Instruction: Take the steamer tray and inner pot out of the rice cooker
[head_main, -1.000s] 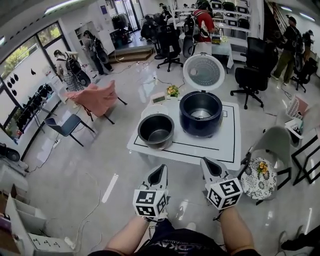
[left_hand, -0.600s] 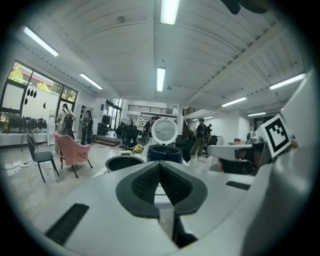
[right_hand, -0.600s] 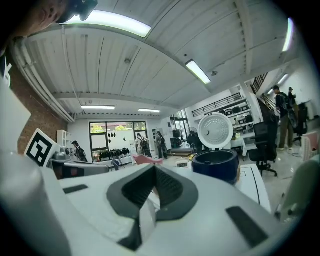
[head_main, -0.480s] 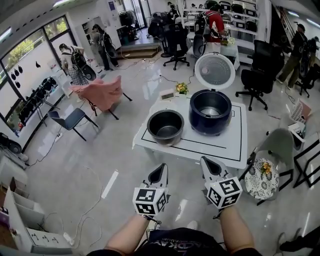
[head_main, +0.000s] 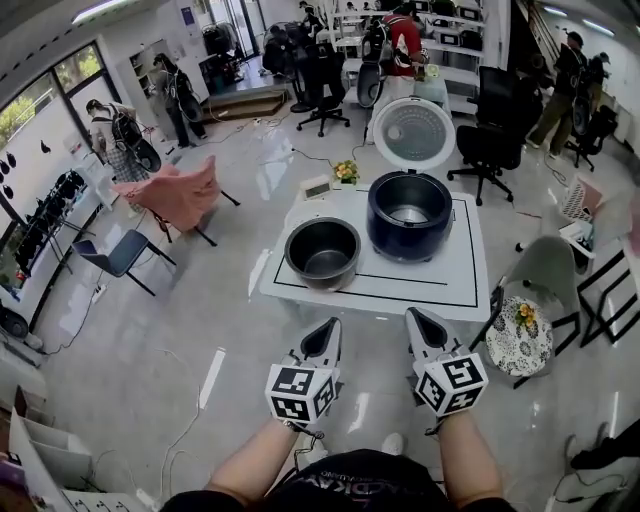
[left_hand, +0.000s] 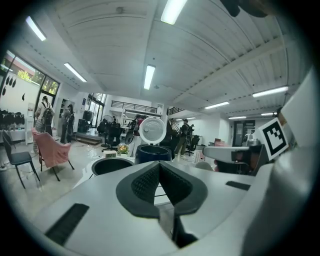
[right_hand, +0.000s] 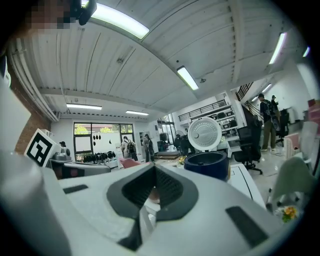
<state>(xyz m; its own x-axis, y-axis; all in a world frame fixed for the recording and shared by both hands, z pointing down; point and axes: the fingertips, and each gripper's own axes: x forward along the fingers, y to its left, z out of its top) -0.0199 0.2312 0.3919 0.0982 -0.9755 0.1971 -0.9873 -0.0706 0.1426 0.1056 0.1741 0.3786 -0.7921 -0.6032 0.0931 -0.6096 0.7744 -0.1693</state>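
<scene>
My left gripper (head_main: 326, 334) and right gripper (head_main: 420, 324) are closed and empty. Ahead of them, the dark, empty inner pot (head_main: 322, 256) stands beside the lid-up navy rice cooker (head_main: 406, 240).

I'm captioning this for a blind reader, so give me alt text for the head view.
A dark inner pot stands on a white table, just left of a navy rice cooker with its lid raised. In the foreground the left gripper and right gripper, jaws shut and empty, point toward the table from short of its near edge.
</scene>
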